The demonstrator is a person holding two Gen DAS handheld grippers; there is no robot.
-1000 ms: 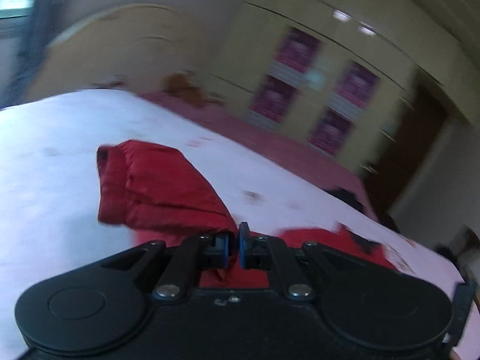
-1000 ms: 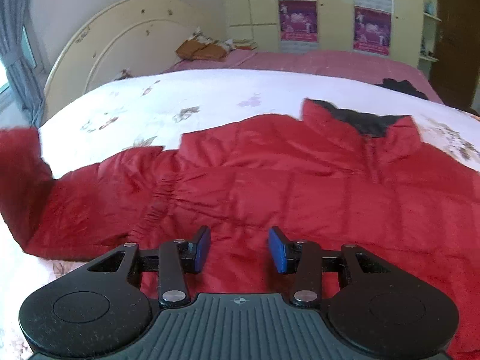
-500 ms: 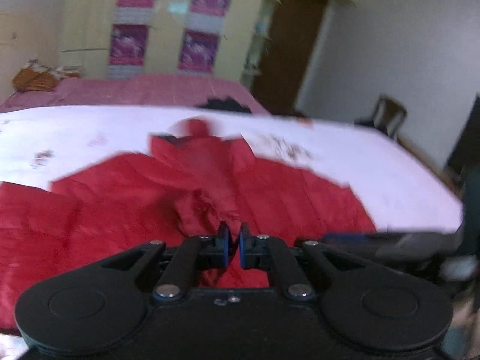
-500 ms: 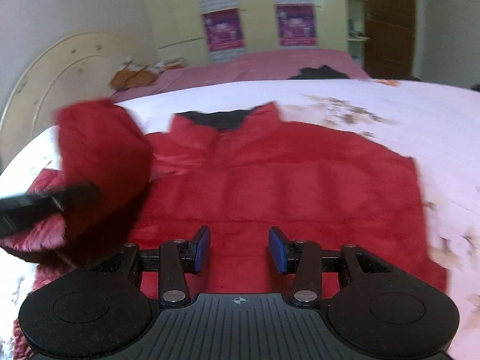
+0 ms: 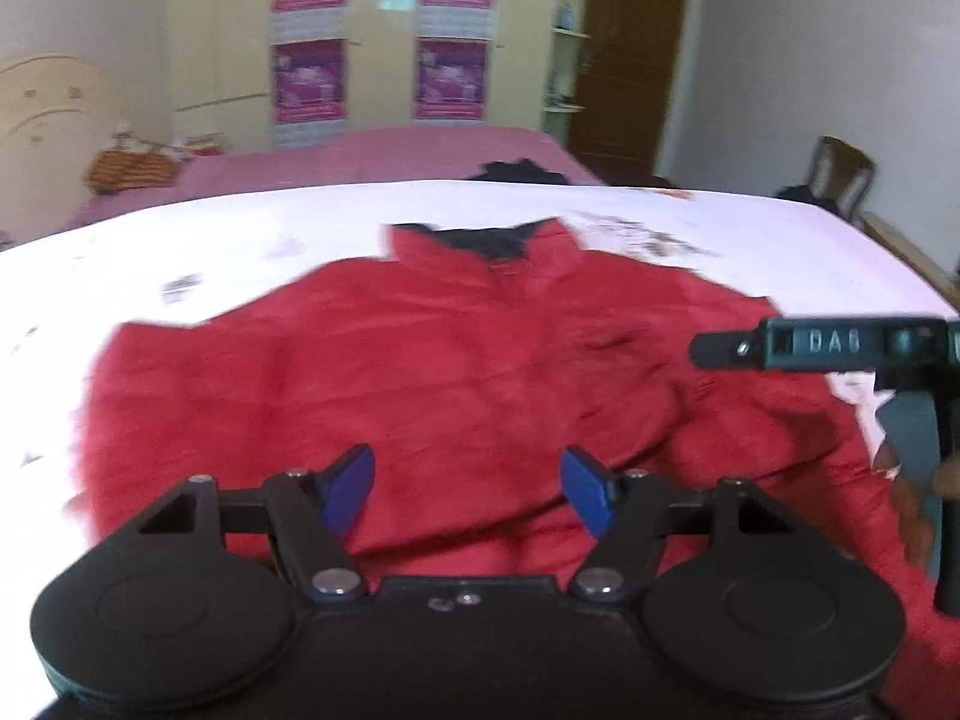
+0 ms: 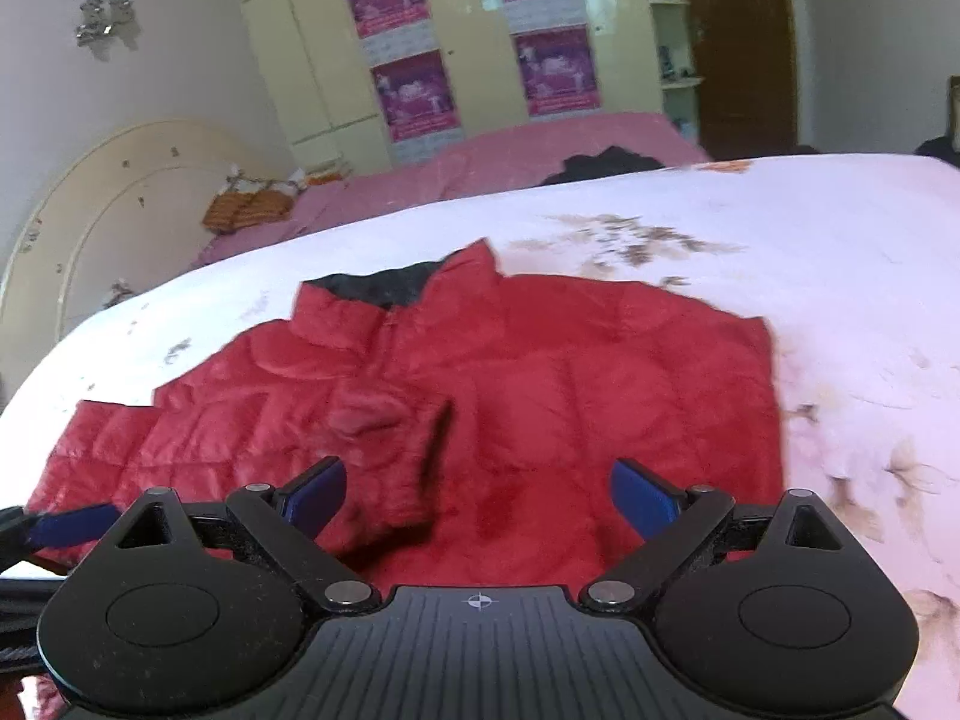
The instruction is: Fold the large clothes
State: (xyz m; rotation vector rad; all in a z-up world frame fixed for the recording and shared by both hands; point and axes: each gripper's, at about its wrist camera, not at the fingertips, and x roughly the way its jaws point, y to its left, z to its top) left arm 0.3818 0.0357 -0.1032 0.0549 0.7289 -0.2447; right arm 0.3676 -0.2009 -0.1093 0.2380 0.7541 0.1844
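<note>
Red puffer jacket [image 5: 456, 372] lies spread on the white floral bedspread [image 5: 240, 240], collar away from both cameras, its dark lining showing at the neck. In the right wrist view the jacket [image 6: 540, 396] sits straight ahead of the jaws, with one sleeve folded across the chest so that its cuff [image 6: 384, 450] lies just beyond the left blue pad; the other sleeve stretches out flat to the left of the jaws.

The left gripper [image 5: 468, 495] is held low over the near hem, pointing along the jacket toward the collar. Its jaws stand wide apart with nothing between them; red fabric shows beneath the gap. Whether the fingertips touch the cloth cannot be told.

The right gripper [image 6: 477, 501] is level and aimed the same way, above the lower front of the jacket. Its jaws are spread wide as well and hold nothing.

In the left wrist view the right gripper's body [image 5: 840, 351] comes in from the right side, beyond the right blue pad and above the jacket's edge, with the person's fingers [image 5: 948, 474] wrapped on its handle.
</note>
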